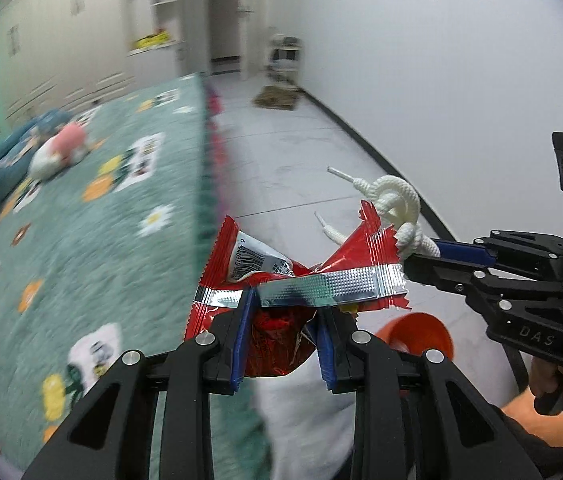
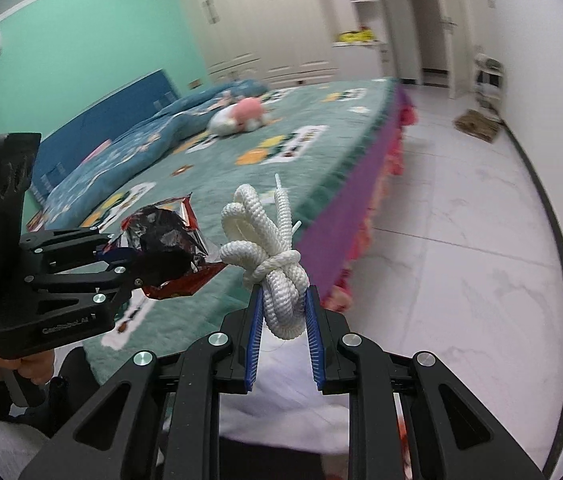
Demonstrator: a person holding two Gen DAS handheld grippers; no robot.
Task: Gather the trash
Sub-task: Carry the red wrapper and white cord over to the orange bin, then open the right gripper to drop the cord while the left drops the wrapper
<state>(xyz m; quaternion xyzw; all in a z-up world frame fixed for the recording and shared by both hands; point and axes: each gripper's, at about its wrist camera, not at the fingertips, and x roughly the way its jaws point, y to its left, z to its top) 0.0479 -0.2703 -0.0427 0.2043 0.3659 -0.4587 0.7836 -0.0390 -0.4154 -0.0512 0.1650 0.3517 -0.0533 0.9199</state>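
Holding two bits of trash beside the bed (image 2: pixel 241 184), I start at its far left, where a pink plush toy (image 2: pixel 241 118) lies on the green floral cover. Nearer the bed's edge, my left gripper (image 1: pixel 281 344) is clamped on a crumpled red snack wrapper (image 1: pixel 293 276), which hangs in the air. Just right of that, over the white floor past the bed's frilled side, my right gripper (image 2: pixel 281 320) is pinched tight on a knotted white rope (image 2: pixel 277 264).
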